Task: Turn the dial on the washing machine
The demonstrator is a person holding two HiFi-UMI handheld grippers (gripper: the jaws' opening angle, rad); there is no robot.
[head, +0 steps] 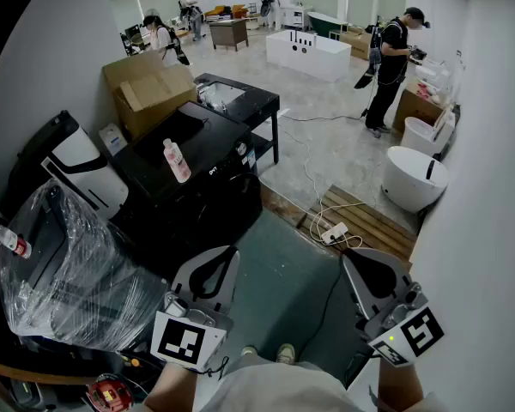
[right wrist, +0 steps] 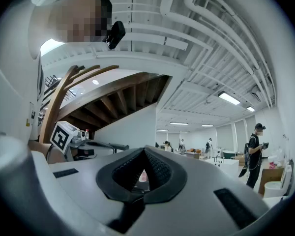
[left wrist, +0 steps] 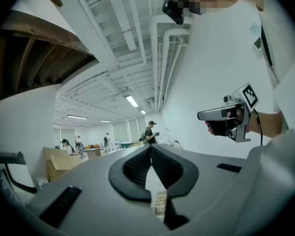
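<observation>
A black box-shaped machine (head: 208, 197) stands on the floor ahead of me at the left, with a pink bottle (head: 177, 160) on its top. I can make out no dial on it. Both grippers hang low in front of the person's body, well short of the machine. My left gripper (head: 233, 250) has its jaws together with nothing between them, and the left gripper view shows its tips (left wrist: 150, 147) meeting. My right gripper (head: 347, 257) is also shut and empty (right wrist: 145, 149). Through the gap under its tips I glimpse the pink bottle (right wrist: 142, 176).
A plastic-wrapped black unit (head: 69, 273) stands close at the left, with a red-capped bottle (head: 9, 239) beside it. A cardboard box (head: 150, 88) lies behind the machine. A wooden pallet (head: 373, 226) with a power strip (head: 333, 233) and cables lies ahead on the right. Near it is a white tub (head: 412, 178). People stand farther back.
</observation>
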